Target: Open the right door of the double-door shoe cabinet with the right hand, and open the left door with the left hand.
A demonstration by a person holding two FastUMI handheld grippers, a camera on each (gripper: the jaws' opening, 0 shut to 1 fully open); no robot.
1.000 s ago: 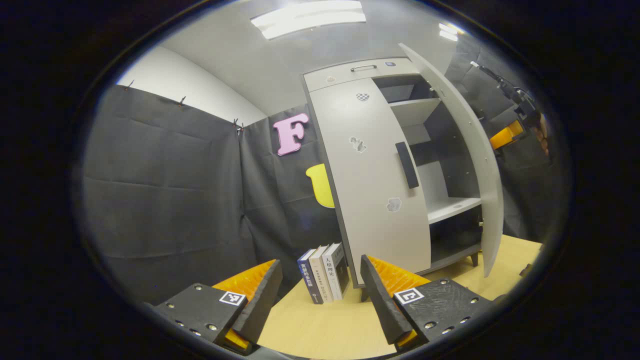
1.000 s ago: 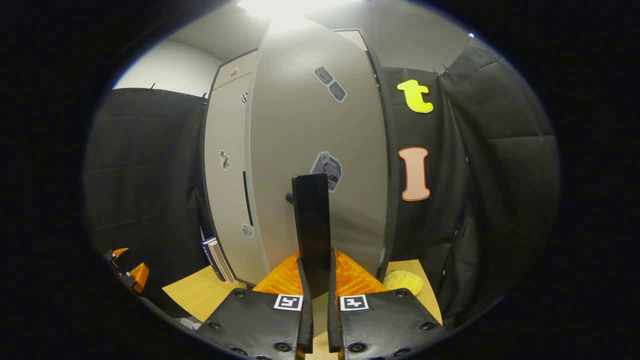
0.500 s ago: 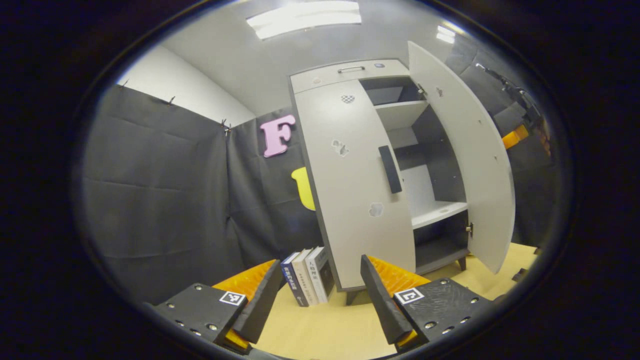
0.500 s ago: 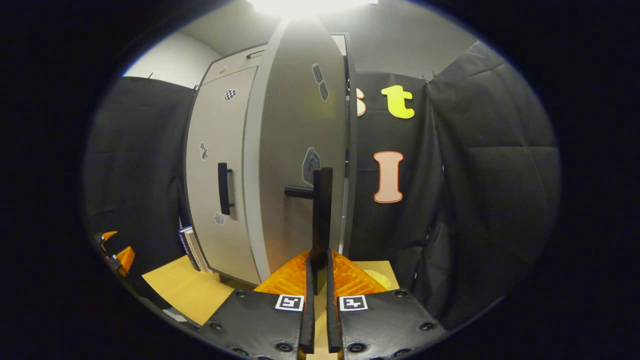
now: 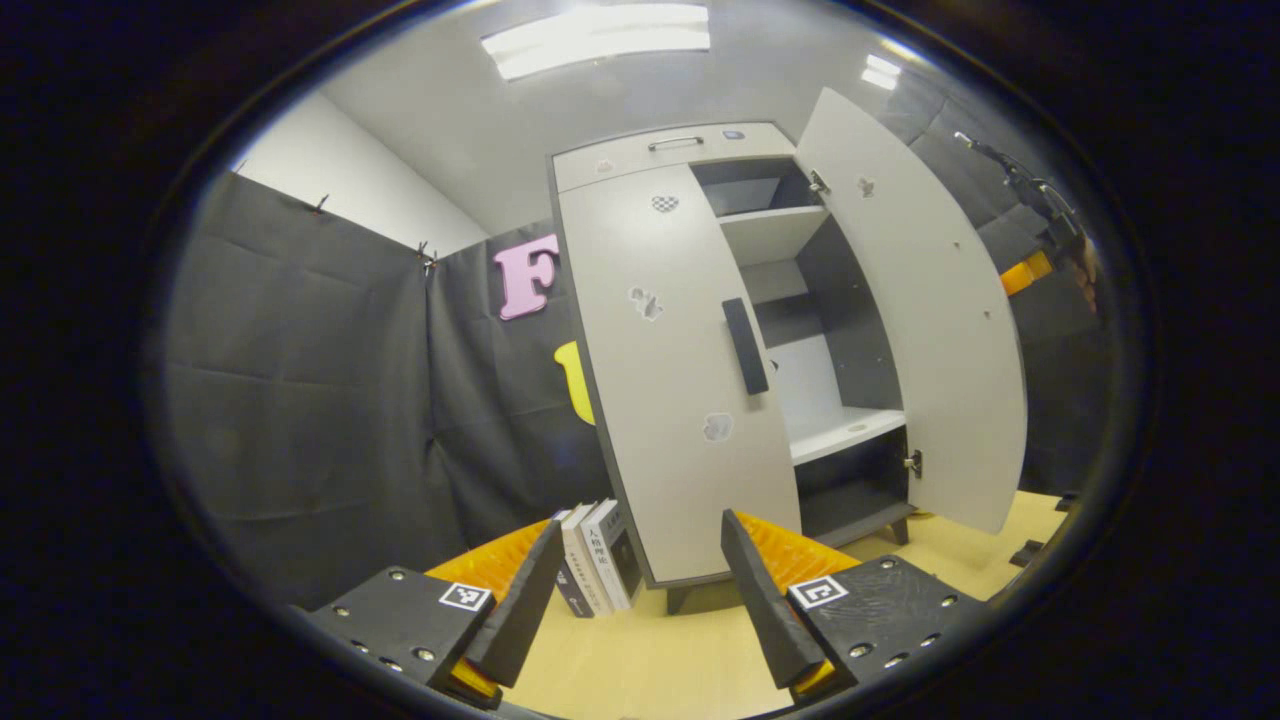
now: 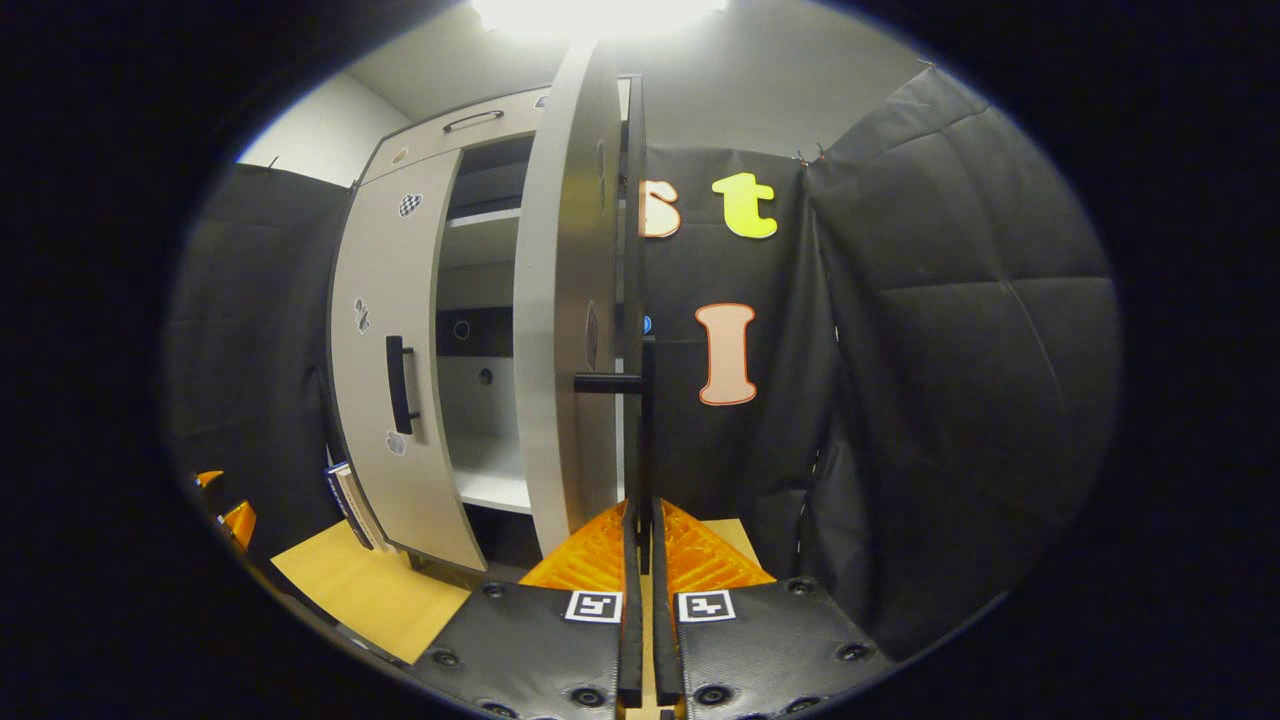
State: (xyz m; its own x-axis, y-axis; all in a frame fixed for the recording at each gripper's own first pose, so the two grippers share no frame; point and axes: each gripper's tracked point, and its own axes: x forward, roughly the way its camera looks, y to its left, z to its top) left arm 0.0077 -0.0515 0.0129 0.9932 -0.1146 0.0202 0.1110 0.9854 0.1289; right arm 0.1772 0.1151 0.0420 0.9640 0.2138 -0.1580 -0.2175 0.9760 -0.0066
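A tall grey shoe cabinet (image 5: pixel 660 155) stands on a wooden table. Its left door (image 5: pixel 665 400) is closed, with a black bar handle (image 5: pixel 745 346). Its right door (image 5: pixel 920 320) hangs wide open, showing white shelves (image 5: pixel 845 432) inside. My left gripper (image 5: pixel 635 585) is open, low on the near side of the left door and well short of its handle. In the right gripper view the right door (image 6: pixel 565 330) is edge-on. My right gripper (image 6: pixel 641 520) is shut on its black handle (image 6: pixel 643 420). The right gripper (image 5: pixel 1030 272) is also at the far right of the left gripper view.
Several books (image 5: pixel 595 555) lean against the cabinet's left side on the wooden table (image 5: pixel 650 660). Black cloth walls close in on both sides. The left gripper's orange edge (image 6: pixel 232 518) peeks in low at the left of the right gripper view.
The right door has swung further open with my right gripper shut on its handle, and the shelves have come into sight. The left gripper view has shifted so the cabinet sits more to the left.
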